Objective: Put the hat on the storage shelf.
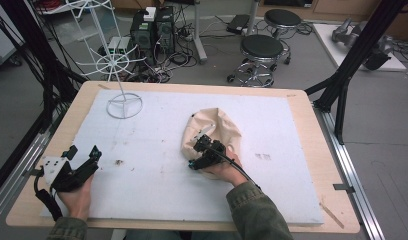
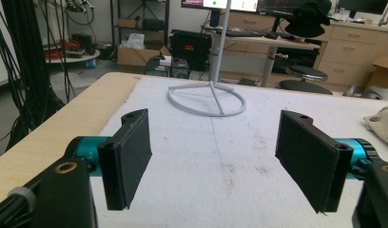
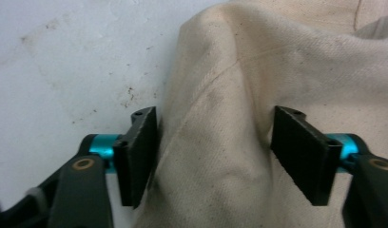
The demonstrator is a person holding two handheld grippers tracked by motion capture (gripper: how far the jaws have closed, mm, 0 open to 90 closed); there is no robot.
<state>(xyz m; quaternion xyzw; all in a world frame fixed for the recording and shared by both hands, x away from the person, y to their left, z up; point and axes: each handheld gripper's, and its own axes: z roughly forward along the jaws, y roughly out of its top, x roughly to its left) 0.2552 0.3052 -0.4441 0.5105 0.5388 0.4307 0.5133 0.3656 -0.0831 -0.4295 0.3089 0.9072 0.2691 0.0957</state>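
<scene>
A beige cloth cap lies crumpled on the white mat, right of centre. My right gripper is at the cap's near-left edge. In the right gripper view it stands open with a raised fold of the cap between its jaws; the left pad touches the cloth and the right pad sits just off it. My left gripper rests low at the mat's front left, open, with nothing between its jaws. From there the cap's edge shows at the far right.
A white wire stand with a ring base rises at the mat's back left, also ahead of the left gripper. The wooden table edge borders the mat. Stools, computers and cables stand on the floor beyond.
</scene>
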